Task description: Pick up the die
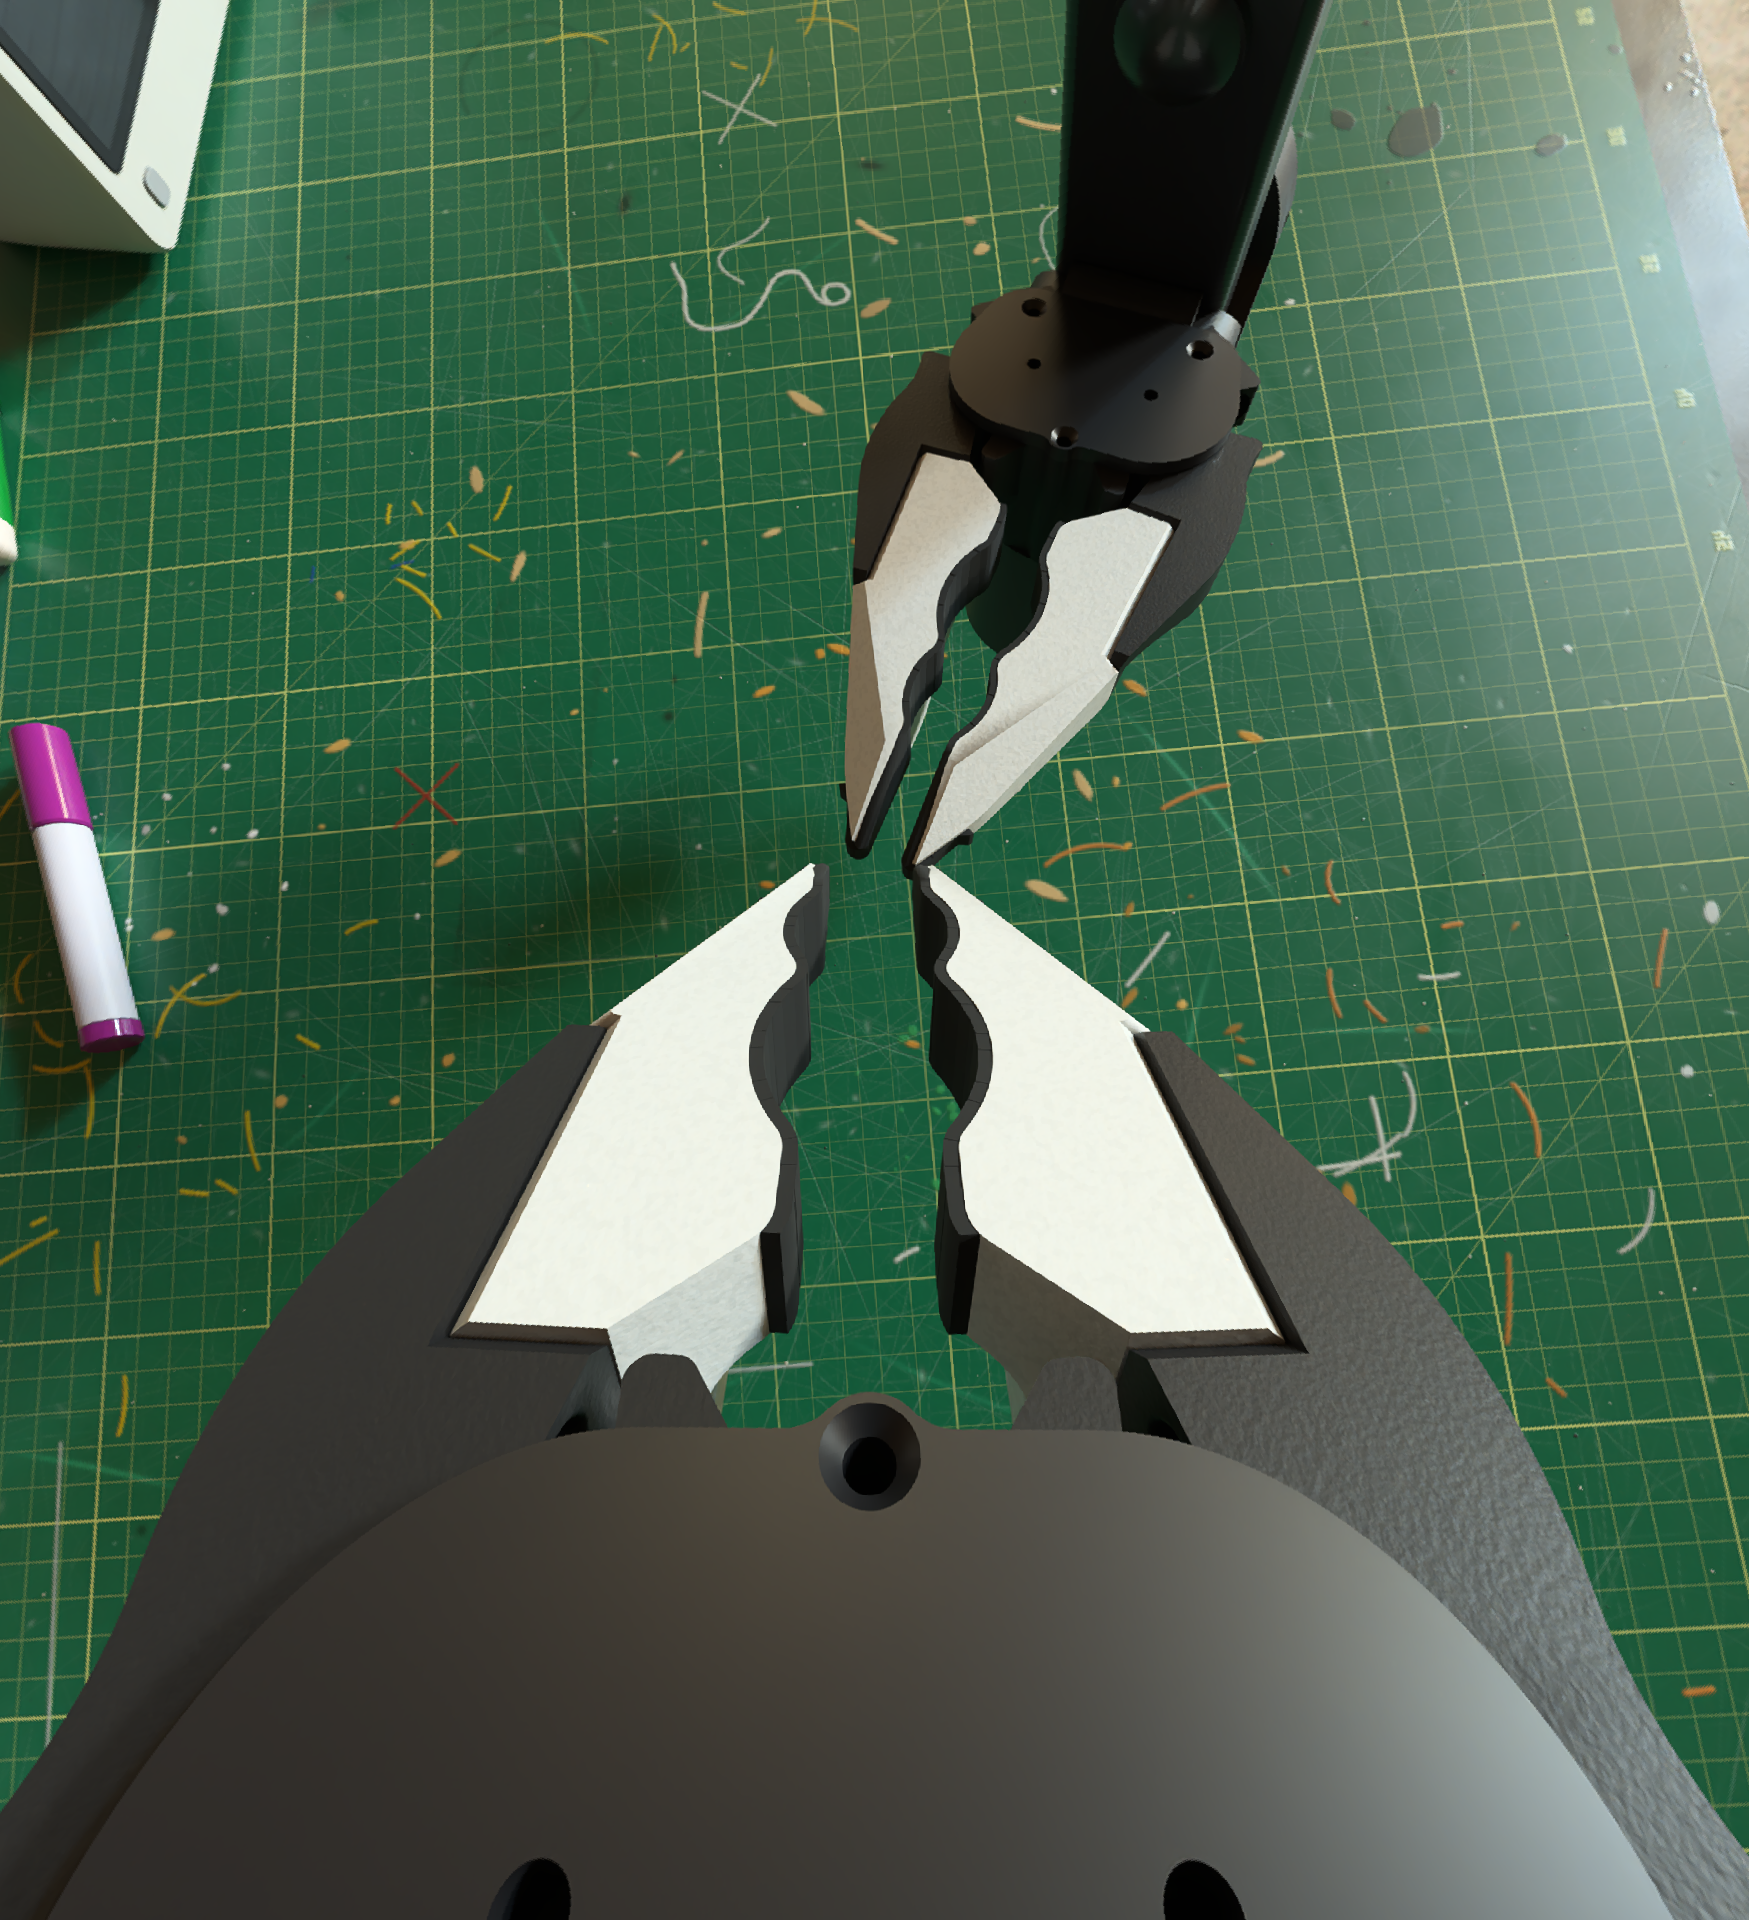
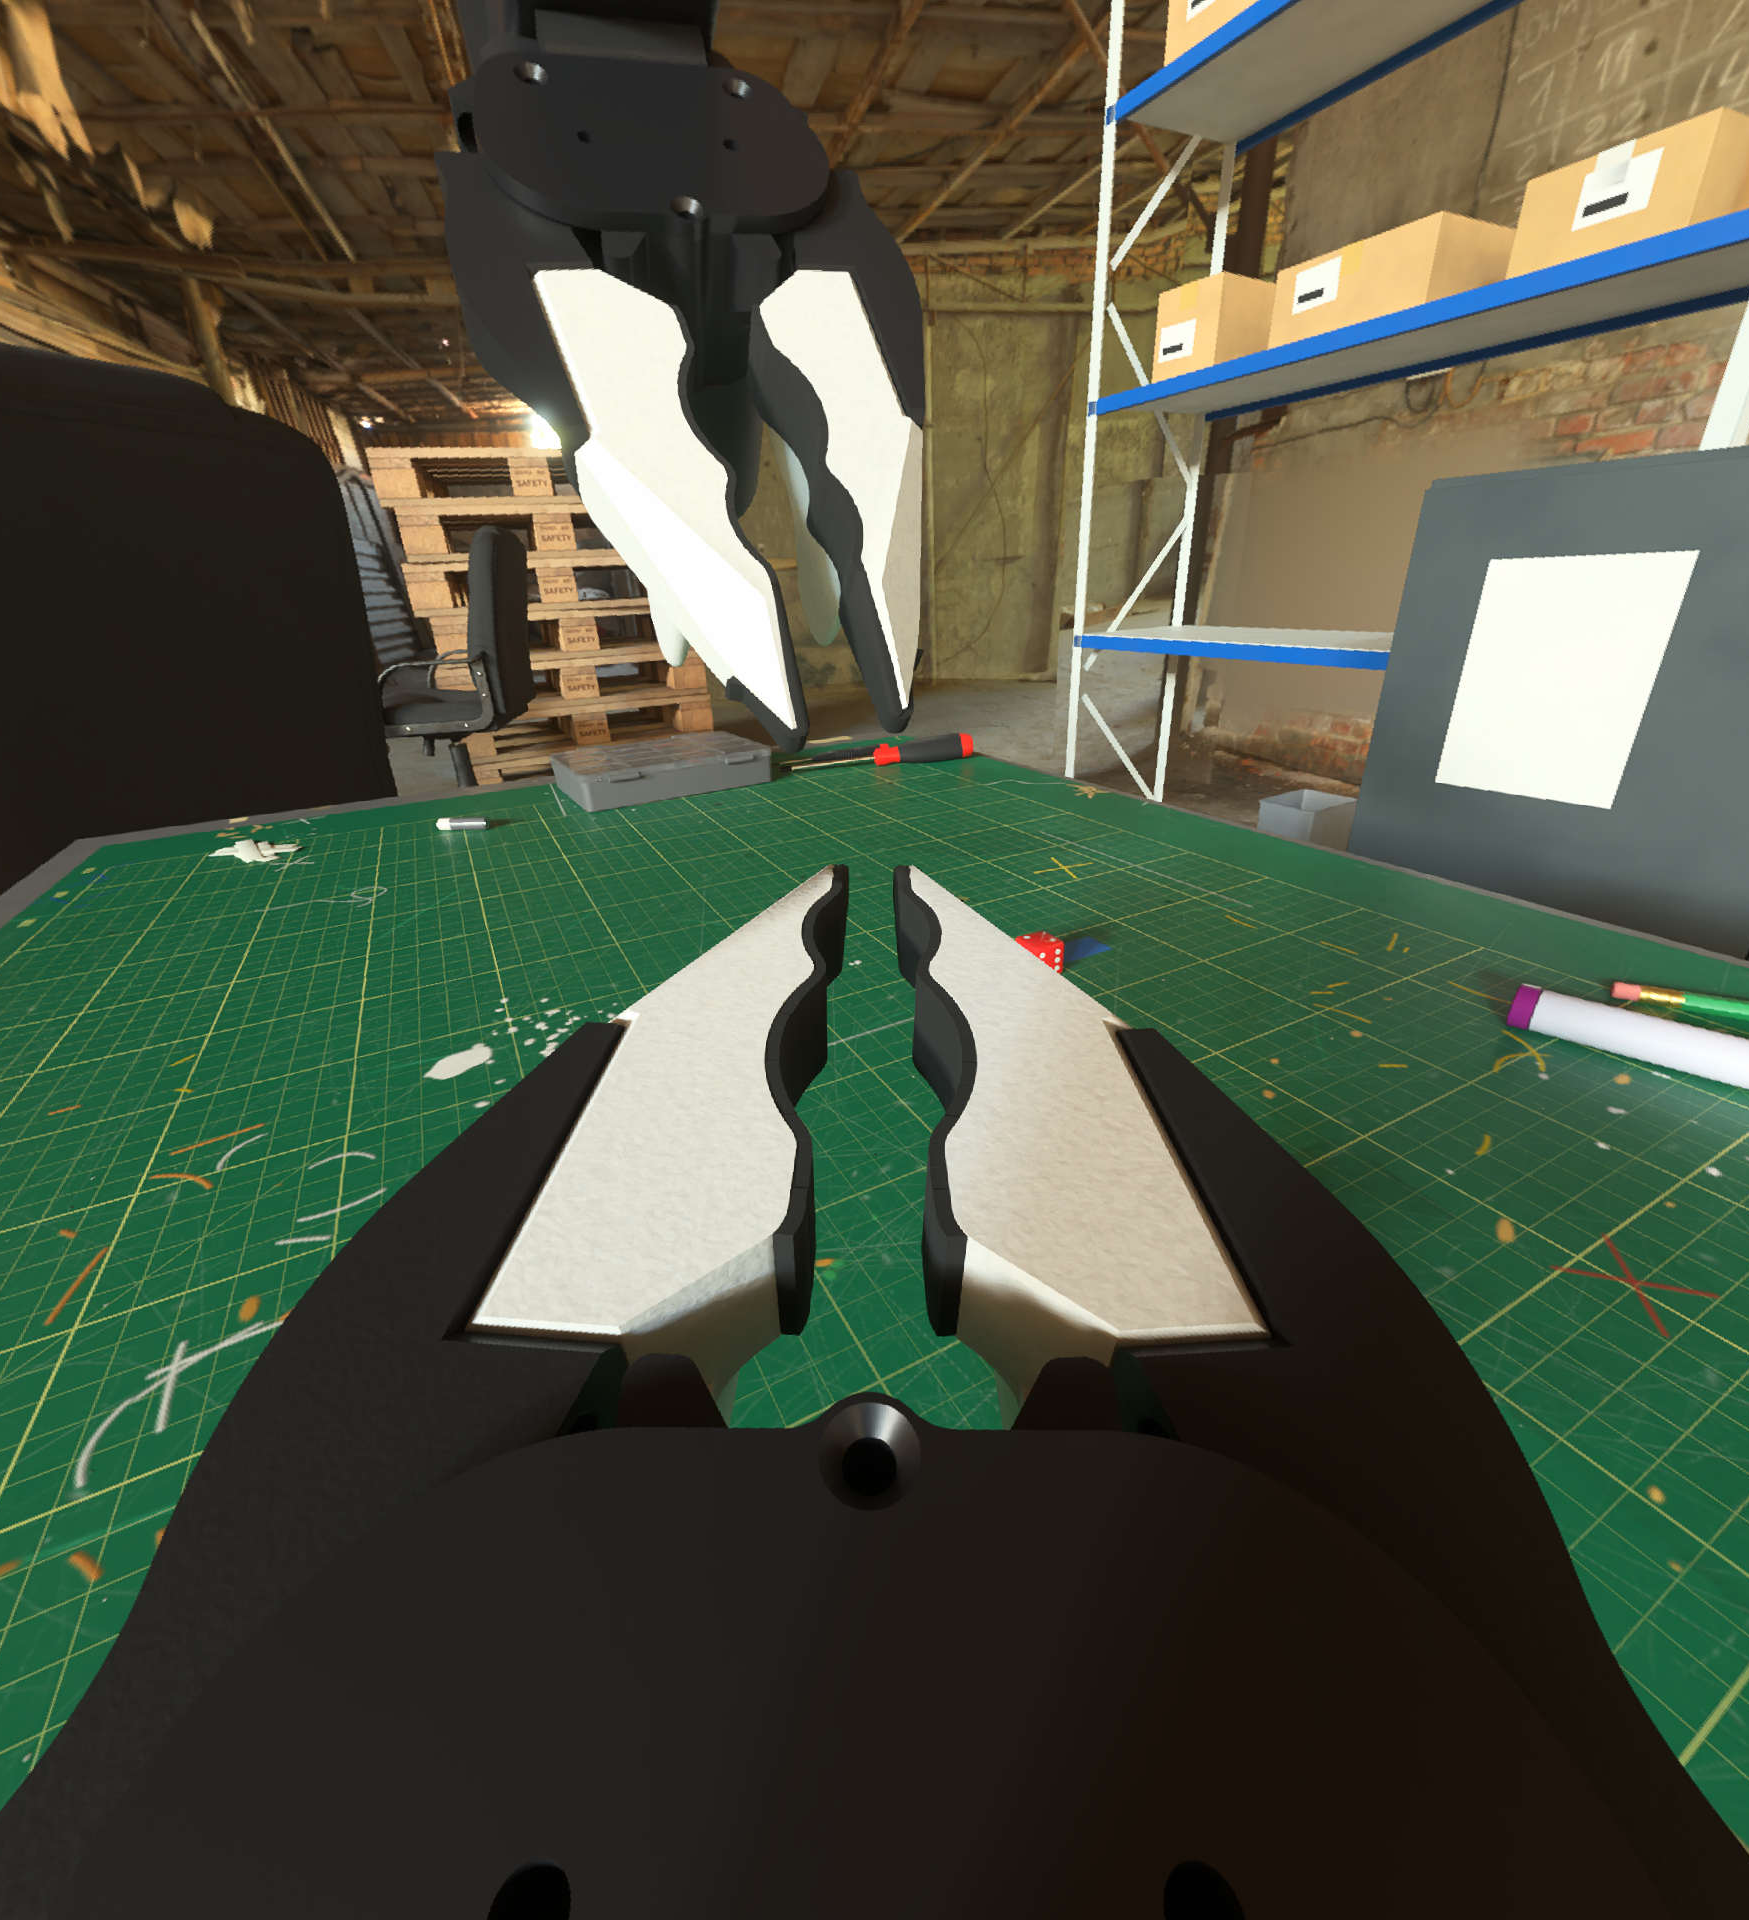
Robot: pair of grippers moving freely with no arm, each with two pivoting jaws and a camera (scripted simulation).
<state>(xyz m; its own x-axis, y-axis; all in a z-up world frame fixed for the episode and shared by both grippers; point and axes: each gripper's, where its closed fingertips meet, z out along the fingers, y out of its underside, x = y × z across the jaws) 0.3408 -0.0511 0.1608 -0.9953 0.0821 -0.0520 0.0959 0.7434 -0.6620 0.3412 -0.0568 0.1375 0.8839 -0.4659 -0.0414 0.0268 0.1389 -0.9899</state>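
On the green mat (image 2: 641,935), at one o'clock past the right gripper (image 2: 870,873), sits the red die (image 2: 1038,948), half hidden. Probably light, hard, slippery: pinch opposite flat faces. Both grippers, left gripper (image 1: 868,871) included, stand slightly parted, empty.

The green worktop (image 2: 641,1039) lies mostly bare through its middle — only flat marks and flecks there. The red die (image 2: 1039,949) sits just beside the right gripper (image 2: 870,878), half hidden behind its right finger, with open mat beyond it. The left gripper (image 2: 849,722) hangs above that stretch, tips down. A purple marker (image 2: 1670,1044) and green pencil (image 2: 1732,1008) lie well apart at one side; a grey parts case (image 2: 662,774) and red screwdriver (image 2: 911,750) line the far edge.
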